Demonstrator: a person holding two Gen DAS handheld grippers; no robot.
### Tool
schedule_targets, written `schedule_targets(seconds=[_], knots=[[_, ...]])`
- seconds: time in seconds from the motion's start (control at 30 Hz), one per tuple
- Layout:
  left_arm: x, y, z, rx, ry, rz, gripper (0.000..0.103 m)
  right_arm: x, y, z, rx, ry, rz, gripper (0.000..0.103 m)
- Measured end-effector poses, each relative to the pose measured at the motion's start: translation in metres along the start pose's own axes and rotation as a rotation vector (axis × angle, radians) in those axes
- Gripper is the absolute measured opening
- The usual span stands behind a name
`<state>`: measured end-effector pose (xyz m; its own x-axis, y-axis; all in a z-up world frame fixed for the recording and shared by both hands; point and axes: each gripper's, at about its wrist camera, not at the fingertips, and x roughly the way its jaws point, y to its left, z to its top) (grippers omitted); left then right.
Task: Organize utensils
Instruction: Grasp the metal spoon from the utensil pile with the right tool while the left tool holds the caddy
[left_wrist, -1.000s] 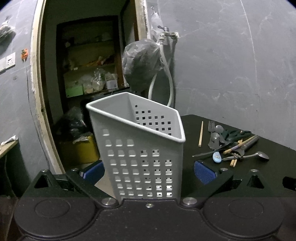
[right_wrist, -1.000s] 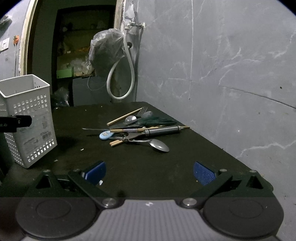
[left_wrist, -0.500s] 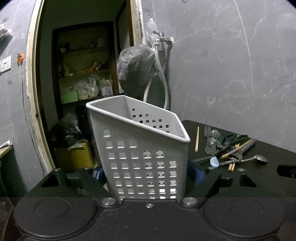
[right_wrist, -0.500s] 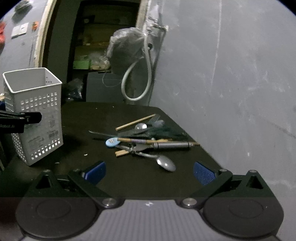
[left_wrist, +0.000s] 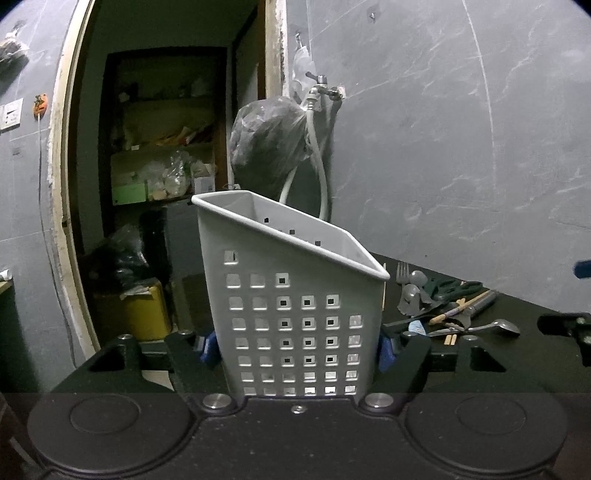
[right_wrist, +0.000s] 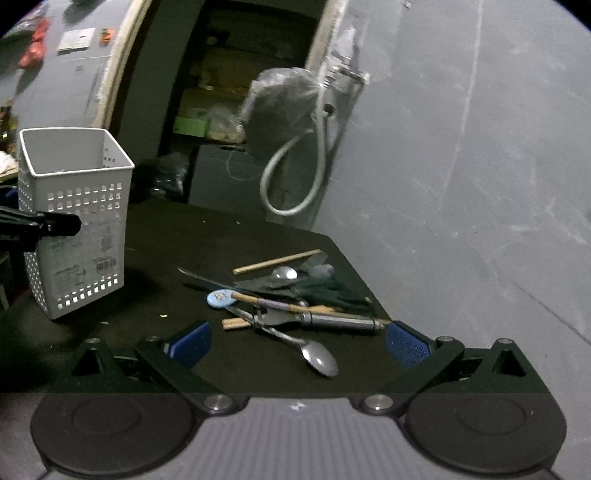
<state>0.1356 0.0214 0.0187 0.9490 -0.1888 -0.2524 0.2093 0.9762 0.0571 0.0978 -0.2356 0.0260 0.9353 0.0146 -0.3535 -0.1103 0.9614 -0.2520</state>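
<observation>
- Left wrist view: left gripper (left_wrist: 297, 350) clamped on the white basket (left_wrist: 295, 314), pads squeezing both side walls. Best kept upright and steady.
- Right wrist view: right gripper (right_wrist: 297, 345) spread wide, empty, near the utensil pile (right_wrist: 291, 302) right of the basket. Probably grab the spoon (right_wrist: 317, 356) first.
</observation>
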Motion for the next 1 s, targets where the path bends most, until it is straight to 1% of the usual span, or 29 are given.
schedule_targets(seconds=[0.13,0.17,0.23,0.3,0.37,0.5,0.63,0.73,0.77,0.83,0.87,0.9,1.0], knots=[[-0.011,0.001,-0.003,0.003,-0.007,-0.029,0.076,0.013,-0.002,0.004,-0.082,-0.002,0.048,0.103],[-0.015,0.002,-0.004,0.002,-0.01,-0.036,0.076,0.019,-0.003,0.005,-0.107,0.007,0.065,0.103],[-0.02,0.002,-0.006,-0.009,-0.011,-0.044,0.076,0.032,-0.005,0.007,-0.119,0.032,0.11,0.103],[-0.025,0.002,-0.009,-0.031,-0.011,-0.052,0.076,0.049,-0.011,0.01,-0.076,0.077,0.169,0.103],[-0.028,0.003,-0.011,-0.045,-0.012,-0.057,0.076,0.069,-0.02,0.012,-0.003,0.127,0.222,0.102],[-0.029,0.001,-0.012,-0.038,-0.018,-0.071,0.076,0.105,-0.044,0.012,0.108,0.208,0.301,0.1],[-0.03,0.0,-0.013,-0.034,-0.021,-0.092,0.076,0.134,-0.068,0.006,0.221,0.247,0.352,0.096],[-0.031,-0.001,-0.013,-0.033,-0.023,-0.097,0.076,0.146,-0.081,-0.003,0.313,0.291,0.373,0.088],[-0.031,-0.001,-0.013,-0.034,-0.023,-0.098,0.076,0.148,-0.084,-0.006,0.323,0.296,0.374,0.085],[-0.031,-0.001,-0.013,-0.034,-0.023,-0.097,0.076,0.143,-0.085,-0.009,0.319,0.284,0.362,0.078],[-0.031,-0.001,-0.013,-0.035,-0.022,-0.097,0.076,0.139,-0.084,-0.009,0.321,0.284,0.366,0.071],[-0.031,-0.001,-0.013,-0.034,-0.022,-0.097,0.076,0.135,-0.084,-0.011,0.322,0.284,0.372,0.067],[-0.031,0.0,-0.013,-0.034,-0.023,-0.096,0.076,0.117,-0.078,-0.016,0.306,0.276,0.368,0.061]])
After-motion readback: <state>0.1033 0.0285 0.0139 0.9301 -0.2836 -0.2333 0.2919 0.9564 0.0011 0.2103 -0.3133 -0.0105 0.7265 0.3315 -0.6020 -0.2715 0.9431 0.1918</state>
